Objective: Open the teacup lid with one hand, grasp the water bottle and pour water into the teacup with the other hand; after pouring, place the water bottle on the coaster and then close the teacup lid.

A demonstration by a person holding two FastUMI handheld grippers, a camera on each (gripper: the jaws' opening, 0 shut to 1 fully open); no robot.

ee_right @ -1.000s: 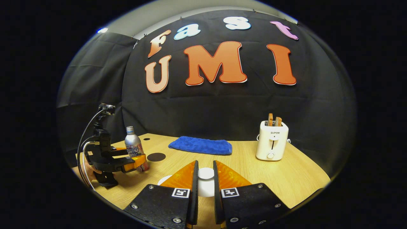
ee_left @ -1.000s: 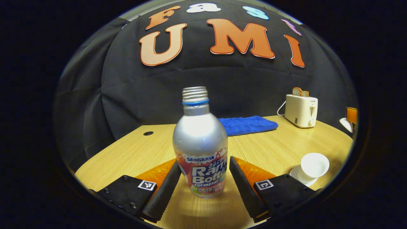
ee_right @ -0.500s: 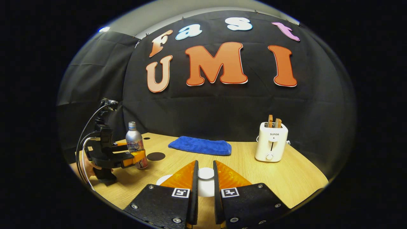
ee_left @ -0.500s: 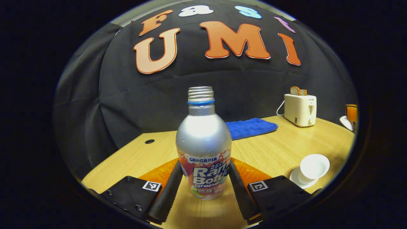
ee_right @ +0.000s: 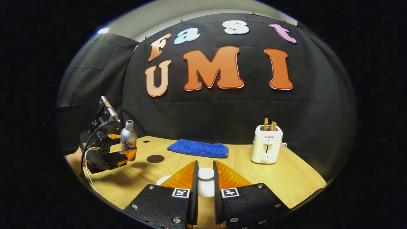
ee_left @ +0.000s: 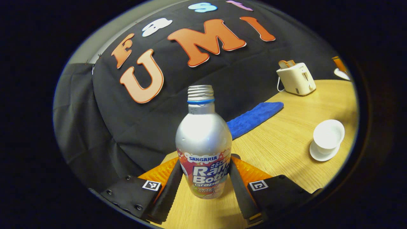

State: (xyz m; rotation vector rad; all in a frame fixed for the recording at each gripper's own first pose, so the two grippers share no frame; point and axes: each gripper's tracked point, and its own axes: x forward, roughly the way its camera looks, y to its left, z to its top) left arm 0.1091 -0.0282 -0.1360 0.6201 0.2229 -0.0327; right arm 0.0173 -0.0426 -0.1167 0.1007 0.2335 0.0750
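In the left gripper view the left hand-held gripper (ee_left: 205, 187) is clamped on the lower, labelled part of the water bottle (ee_left: 203, 143), one finger pressing each side; the bottle stands at the centre of that frame, and the table (ee_left: 286, 143) slopes across the picture, which suggests the bottle is being tipped or carried. It is a silver metal bottle with a printed band round its lower half, a threaded neck with a blue ring, and no cap. To the right of it in that frame the teacup (ee_left: 328, 135) sits open on its saucer (ee_left: 321, 155), white and with nothing visibly poured in yet. In the right gripper view the bottle shows at the left edge, held off the table above its own shadow, with the dark round coaster (ee_right: 155, 158) just to its right. At the bottom centre of that view the right hand-held gripper (ee_right: 205, 178) is closed on the white lid (ee_right: 206, 173). So the lid appears to be off and the bottle grasped; pouring, setting the bottle on the coaster and closing the lid remain.
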